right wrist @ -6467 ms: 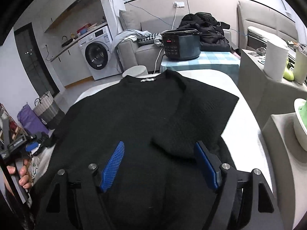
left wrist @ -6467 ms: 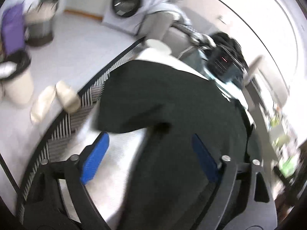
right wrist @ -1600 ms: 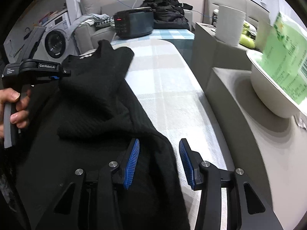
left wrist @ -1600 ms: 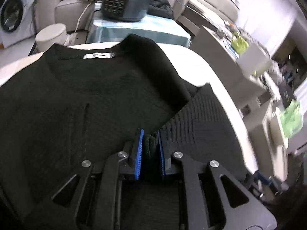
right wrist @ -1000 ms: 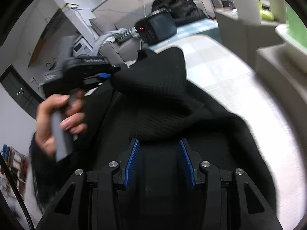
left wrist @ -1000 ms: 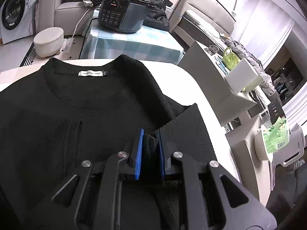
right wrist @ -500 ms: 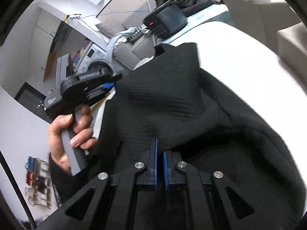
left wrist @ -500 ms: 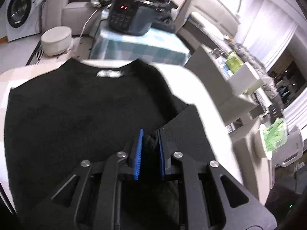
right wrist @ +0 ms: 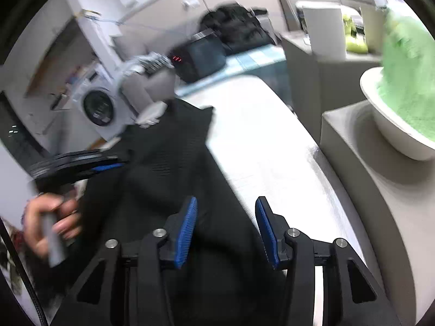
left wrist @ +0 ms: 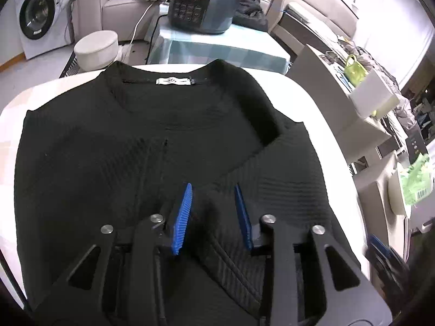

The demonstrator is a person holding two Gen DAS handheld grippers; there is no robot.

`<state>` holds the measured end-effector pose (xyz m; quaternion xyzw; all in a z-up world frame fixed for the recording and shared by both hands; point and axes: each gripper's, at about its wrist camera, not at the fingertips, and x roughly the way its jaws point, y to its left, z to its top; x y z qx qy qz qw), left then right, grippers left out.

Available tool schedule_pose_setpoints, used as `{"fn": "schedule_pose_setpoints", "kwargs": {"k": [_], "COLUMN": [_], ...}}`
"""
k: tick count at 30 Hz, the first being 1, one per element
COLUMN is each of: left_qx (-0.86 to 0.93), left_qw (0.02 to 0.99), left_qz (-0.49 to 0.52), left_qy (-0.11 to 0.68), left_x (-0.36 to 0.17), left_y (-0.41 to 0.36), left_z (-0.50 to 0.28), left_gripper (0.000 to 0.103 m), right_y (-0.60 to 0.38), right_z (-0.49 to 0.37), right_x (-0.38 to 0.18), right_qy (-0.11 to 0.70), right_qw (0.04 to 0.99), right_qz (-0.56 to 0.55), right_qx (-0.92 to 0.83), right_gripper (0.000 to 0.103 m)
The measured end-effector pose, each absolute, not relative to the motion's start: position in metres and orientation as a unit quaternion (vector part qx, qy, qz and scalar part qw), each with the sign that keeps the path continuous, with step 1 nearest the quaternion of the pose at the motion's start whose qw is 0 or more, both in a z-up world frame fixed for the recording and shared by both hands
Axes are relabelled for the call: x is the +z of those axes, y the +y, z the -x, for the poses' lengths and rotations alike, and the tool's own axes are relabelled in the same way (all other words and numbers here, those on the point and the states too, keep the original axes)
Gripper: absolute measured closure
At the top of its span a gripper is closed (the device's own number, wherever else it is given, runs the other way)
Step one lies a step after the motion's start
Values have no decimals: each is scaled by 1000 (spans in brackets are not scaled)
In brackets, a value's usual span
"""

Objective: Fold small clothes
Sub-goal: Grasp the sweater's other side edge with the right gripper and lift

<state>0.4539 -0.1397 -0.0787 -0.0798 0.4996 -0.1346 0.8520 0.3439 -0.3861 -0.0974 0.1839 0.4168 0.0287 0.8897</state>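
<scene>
A black knit sweater (left wrist: 108, 149) lies flat on the white table (left wrist: 320, 125), collar and white label (left wrist: 174, 81) at the far edge. Its right sleeve (left wrist: 285, 179) is folded inward over the body. My left gripper (left wrist: 213, 209) hovers over that sleeve's cuff, jaws opening, blue pads clear of the cloth between them. In the blurred right wrist view my right gripper (right wrist: 227, 217) is also opening, over the sweater's (right wrist: 168, 163) right edge, with nothing pinched. A hand (right wrist: 51, 222) holds the left gripper (right wrist: 81, 163) at that view's left.
Past the table's far end stand a dark cooker (left wrist: 201, 8) on a checked cloth, a round stool (left wrist: 96, 49) and a washing machine (left wrist: 35, 19). A grey counter (right wrist: 367, 190) with a white bowl (right wrist: 394, 125) borders the table's right side.
The left jaws, shut on the sleeve cuff before, have parted and the cuff now lies on the sweater. The right jaws were shut half a second ago, now stand apart, and the view swung right.
</scene>
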Motion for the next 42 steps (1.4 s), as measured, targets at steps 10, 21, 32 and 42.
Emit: {"fn": "schedule_pose_setpoints", "kwargs": {"k": [10,21,32,42], "left_qx": [-128,-17,-13,-4], "left_qw": [871,879,873,867], "left_qz": [81,146,157,160], "left_qy": [468,454,462,472], "left_x": [-63,-71,-88,-103], "left_y": [-90,33,59,49], "left_z": [-387,-336,-325,-338], "left_gripper": [50,50,49,49], "right_y": [-358,-399,-381,-403], "right_z": [-423,-409,-475,-511], "right_x": [-130,-117,-114,-116], "right_qy": [462,442,432,424], "right_qw": [876,889,884,892], "right_qz": [-113,-118,-170,-136], "right_qx": [79,-26,51,-71], "right_gripper": [99,77,65,94]}}
